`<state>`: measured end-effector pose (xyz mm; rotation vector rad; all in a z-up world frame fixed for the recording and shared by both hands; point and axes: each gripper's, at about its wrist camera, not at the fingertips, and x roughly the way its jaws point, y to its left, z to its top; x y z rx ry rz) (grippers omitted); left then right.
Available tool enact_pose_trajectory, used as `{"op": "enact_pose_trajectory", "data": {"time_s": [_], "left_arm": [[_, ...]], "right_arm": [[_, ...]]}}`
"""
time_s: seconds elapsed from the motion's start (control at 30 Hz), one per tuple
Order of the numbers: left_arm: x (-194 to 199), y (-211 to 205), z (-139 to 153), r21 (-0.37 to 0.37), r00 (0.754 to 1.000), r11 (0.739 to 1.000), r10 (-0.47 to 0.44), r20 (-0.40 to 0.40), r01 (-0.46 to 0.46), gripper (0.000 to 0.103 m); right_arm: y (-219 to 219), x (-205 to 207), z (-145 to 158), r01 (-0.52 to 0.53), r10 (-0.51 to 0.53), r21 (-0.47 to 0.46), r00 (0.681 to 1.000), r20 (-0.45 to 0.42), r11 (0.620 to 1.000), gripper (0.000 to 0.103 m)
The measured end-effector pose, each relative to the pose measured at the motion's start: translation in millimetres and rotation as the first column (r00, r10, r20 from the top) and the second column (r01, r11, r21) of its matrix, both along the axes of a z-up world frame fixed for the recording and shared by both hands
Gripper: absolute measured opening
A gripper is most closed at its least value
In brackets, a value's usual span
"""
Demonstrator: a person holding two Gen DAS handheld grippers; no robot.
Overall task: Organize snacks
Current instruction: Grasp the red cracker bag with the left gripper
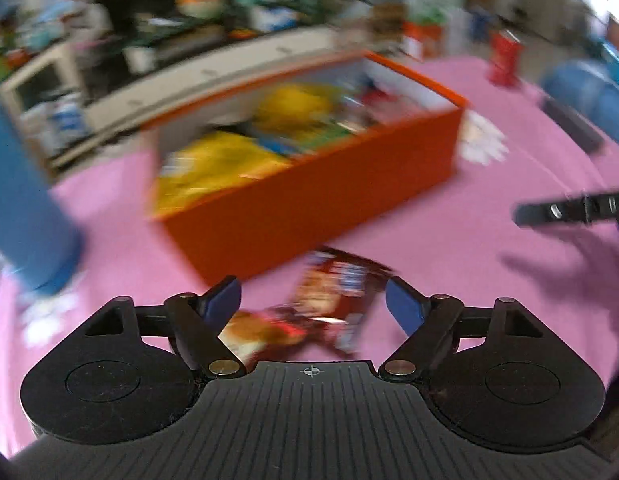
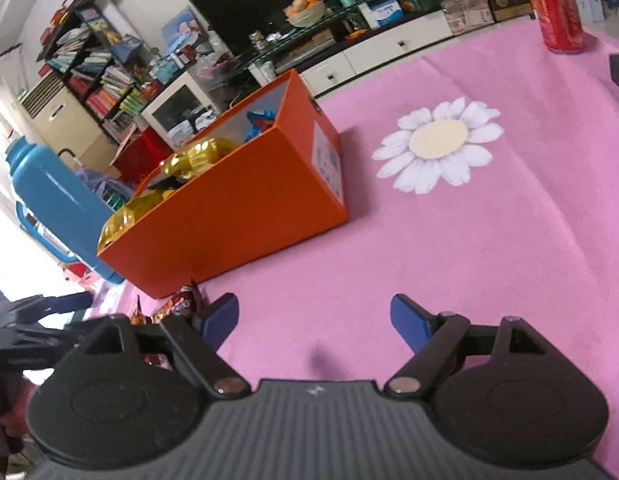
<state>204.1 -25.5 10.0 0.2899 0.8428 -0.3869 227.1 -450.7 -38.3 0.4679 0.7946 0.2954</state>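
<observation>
A pink tablecloth [image 2: 469,260] covered the table, and on it stood an orange box [image 2: 237,216] already holding yellow packets [image 1: 225,168]. Beside the box rose a blue flask [image 2: 57,200]; a red can [image 2: 555,12] stood well apart. The left gripper [image 1: 313,304] hung with jaws spread — a dark red snack packet [image 1: 333,300] lay loose between them, just before the box. The right gripper [image 2: 315,316] gaped over bare cloth.

Daylight is flooding in: washing out the upper right corner of the left wrist view and the left edge of the right wrist view. Left wrist view is smearing heavily with motion blur; orange box [image 1: 309,184] and shelves are streaking. Right wrist view is staying sharp. Fisheye is bending edges. Soft shadows are falling on pink cloth [image 2: 489,248].
</observation>
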Motion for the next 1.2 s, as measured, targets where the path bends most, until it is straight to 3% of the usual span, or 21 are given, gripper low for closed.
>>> {"op": "enact_pose_trajectory", "data": {"time_s": [0.03, 0.17, 0.23, 0.33, 0.4, 0.57, 0.7, 0.8, 0.87, 0.97, 1.1, 1.2], "left_arm": [[6, -9, -10, 0.026, 0.999, 0.999, -0.041, -0.018, 0.041, 0.060], [32, -31, -48, 0.161, 0.990, 0.980, -0.104, -0.097, 0.119, 0.041], [37, -32, -47, 0.135, 0.989, 0.985, -0.096, -0.110, 0.111, 0.028], [36, -33, -38, 0.033, 0.986, 0.998, -0.047, -0.163, 0.053, 0.022], [23, -45, -34, -0.034, 0.982, 0.999, -0.010, -0.189, 0.004, 0.021], [-9, -104, -36, -0.075, 0.984, 0.992, 0.093, -0.155, -0.106, 0.022], [-11, -133, -38, -0.062, 0.979, 0.985, 0.150, -0.140, -0.160, 0.035], [-23, -100, -15, -0.036, 0.987, 0.987, 0.154, -0.045, -0.155, 0.045], [-27, -62, 1, 0.025, 0.984, 0.985, 0.169, 0.049, -0.170, 0.074], [-27, 9, 13, 0.129, 0.986, 0.982, 0.120, 0.117, -0.135, 0.075], [-7, 71, 3, 0.189, 1.000, 0.982, 0.003, 0.019, -0.007, 0.073], [14, 92, -13, 0.111, 0.993, 0.990, -0.080, -0.089, 0.090, 0.069]], "right_arm": [[0, -1, 1, -0.005, 0.005, -0.007, 1.000, 0.008, 1.000, 0.084], [-9, -5, 4, 0.011, -0.012, 0.020, 1.000, 0.019, 1.000, 0.084], [-16, -4, 5, 0.027, -0.027, 0.036, 0.999, 0.017, 0.999, 0.084], [-24, -2, 5, 0.042, -0.043, 0.069, 0.999, 0.011, 0.997, 0.084], [-28, -2, 7, 0.049, -0.051, 0.088, 0.999, 0.014, 0.995, 0.084], [-46, -7, 16, 0.123, -0.127, 0.068, 0.990, 0.059, 0.990, 0.084], [-60, -9, 12, 0.180, -0.183, 0.060, 0.982, 0.044, 0.982, 0.084], [-66, -9, 8, 0.203, -0.203, 0.044, 0.979, 0.017, 0.978, 0.084], [-65, -7, 7, 0.190, -0.190, 0.023, 0.982, 0.002, 0.982, 0.084], [-54, -4, 8, 0.158, -0.158, -0.021, 0.987, 0.005, 0.987, 0.086], [-36, 0, 5, 0.084, -0.084, -0.001, 0.996, -0.003, 0.996, 0.086], [-24, 4, -1, 0.060, -0.061, -0.011, 0.998, -0.035, 0.998, 0.086]]}}
